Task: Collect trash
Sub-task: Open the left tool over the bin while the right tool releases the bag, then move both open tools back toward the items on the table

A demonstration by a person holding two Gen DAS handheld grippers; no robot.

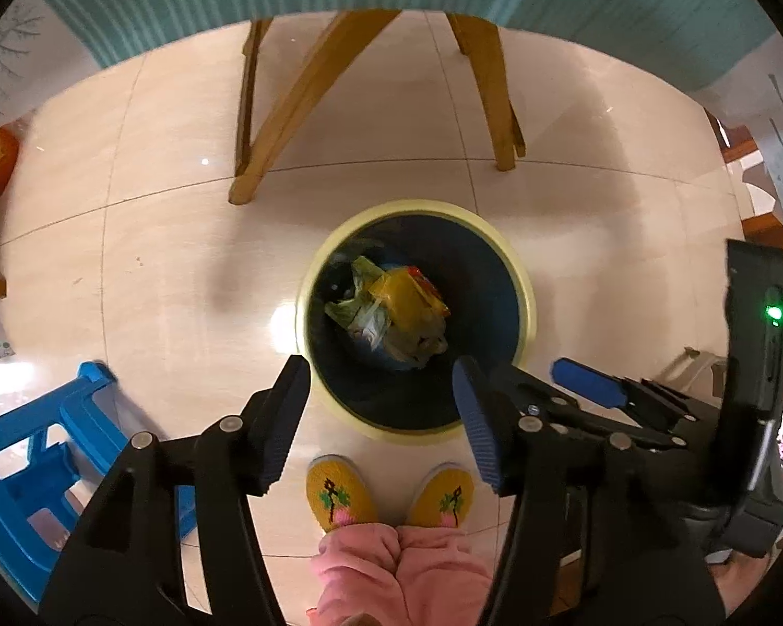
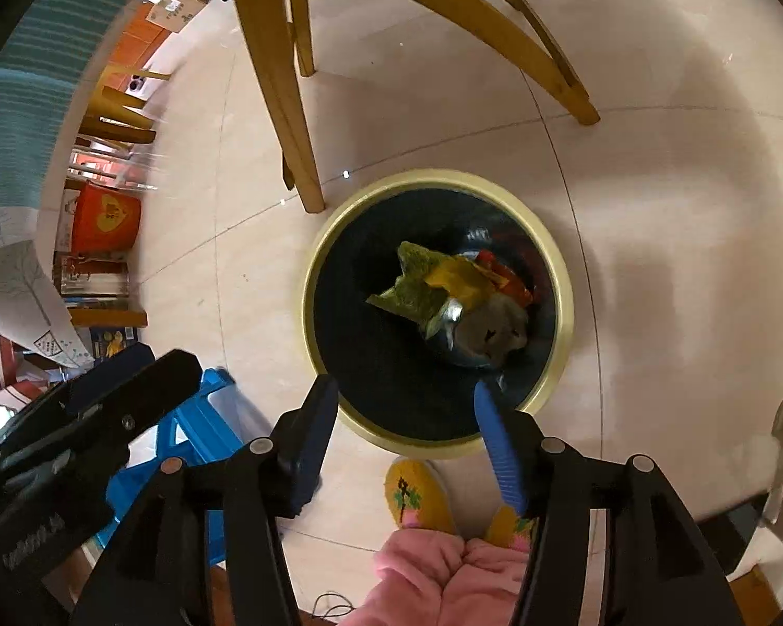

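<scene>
Over the bin (image 1: 522, 281), both your tools, left tool (image 1: 381, 407) and right tool (image 2: 404, 412), gape wide and empty; drift sideways and wrappers (image 1: 391, 313) you drop next hit the floor (image 1: 156, 235).

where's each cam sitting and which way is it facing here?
Left wrist: on the left tongs, facing steeply down at the trash bin on the tiled floor; own open fingers, the right tongs at right, yellow slippers and pink trouser legs below.
Right wrist: on the right tongs, facing steeply down at the bin; own open fingers, the left tongs at left, slippers, trousers.
Shared: bin with wrappers, wooden chair legs, blue stool, floor.
</scene>
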